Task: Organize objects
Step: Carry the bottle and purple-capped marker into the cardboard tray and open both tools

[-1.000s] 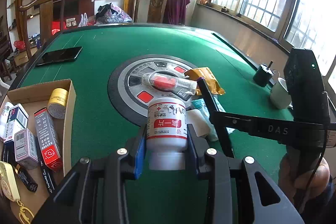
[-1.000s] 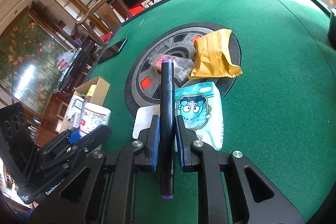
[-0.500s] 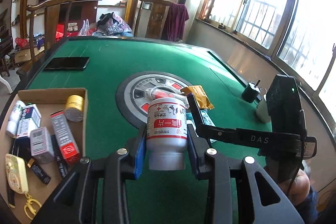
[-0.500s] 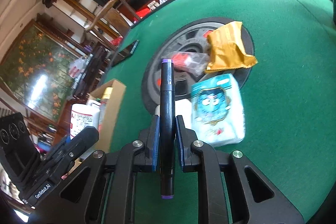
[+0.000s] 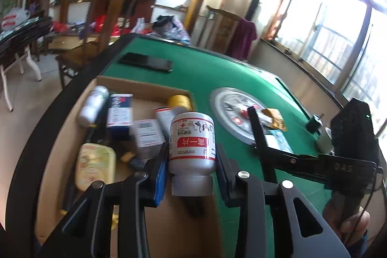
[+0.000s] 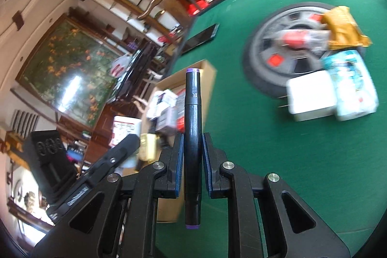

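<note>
My left gripper [image 5: 191, 161] is shut on a white pill bottle [image 5: 192, 143] with a red label, held cap toward me above the cardboard box [image 5: 145, 88] at the table's left edge. The box holds several small cartons, a white bottle, a yellow roll and a tin. My right gripper [image 6: 192, 156] is shut on a black marker [image 6: 192, 113] with purple ends, over the green felt beside the box [image 6: 208, 79]. The right gripper also shows in the left wrist view [image 5: 256, 127], and the left gripper with its bottle [image 6: 125, 127] shows in the right wrist view.
On the table's round grey centre panel [image 6: 266, 79] lie a clear packet with red contents [image 6: 300, 38], a gold pouch [image 6: 343, 28], a white charger [image 6: 312, 96] and a blue-white packet [image 6: 353, 84]. A black phone [image 5: 147, 62] lies at the far side. A chair [image 5: 106, 23] stands behind.
Both grippers have swung left, away from the centre panel. The left one with the bottle is now over the box; the right one with the marker is now beside it.
</note>
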A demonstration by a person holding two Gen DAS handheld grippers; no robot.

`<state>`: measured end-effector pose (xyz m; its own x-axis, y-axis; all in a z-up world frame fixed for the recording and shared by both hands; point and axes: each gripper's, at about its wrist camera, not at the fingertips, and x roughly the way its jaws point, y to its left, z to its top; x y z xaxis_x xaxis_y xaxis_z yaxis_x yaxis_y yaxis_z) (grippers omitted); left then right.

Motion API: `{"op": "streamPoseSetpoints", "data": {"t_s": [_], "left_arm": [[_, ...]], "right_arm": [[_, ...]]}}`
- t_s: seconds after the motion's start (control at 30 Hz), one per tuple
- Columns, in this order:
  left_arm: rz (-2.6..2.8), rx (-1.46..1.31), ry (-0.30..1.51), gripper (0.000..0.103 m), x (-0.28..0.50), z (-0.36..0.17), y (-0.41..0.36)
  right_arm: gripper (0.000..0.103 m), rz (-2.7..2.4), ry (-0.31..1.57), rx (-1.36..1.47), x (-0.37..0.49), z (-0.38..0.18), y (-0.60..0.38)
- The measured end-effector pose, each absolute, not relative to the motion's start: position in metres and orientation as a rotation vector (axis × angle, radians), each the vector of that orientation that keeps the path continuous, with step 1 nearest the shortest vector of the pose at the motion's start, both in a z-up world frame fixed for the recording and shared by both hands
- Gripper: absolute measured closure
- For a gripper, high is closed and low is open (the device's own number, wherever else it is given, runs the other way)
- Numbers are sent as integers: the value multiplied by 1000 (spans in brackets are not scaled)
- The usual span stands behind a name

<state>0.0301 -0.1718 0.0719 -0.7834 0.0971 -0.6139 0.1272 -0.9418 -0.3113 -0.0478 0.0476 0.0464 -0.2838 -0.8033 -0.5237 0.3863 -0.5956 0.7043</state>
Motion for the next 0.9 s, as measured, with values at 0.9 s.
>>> {"op": "streamPoseSetpoints", "data": {"t_s": [0.9], "left_arm": [[-2735,1239,591,68,46,7,-203]], "right_arm": [[88,-1932,-276,1315,-18,5,-80]]}}
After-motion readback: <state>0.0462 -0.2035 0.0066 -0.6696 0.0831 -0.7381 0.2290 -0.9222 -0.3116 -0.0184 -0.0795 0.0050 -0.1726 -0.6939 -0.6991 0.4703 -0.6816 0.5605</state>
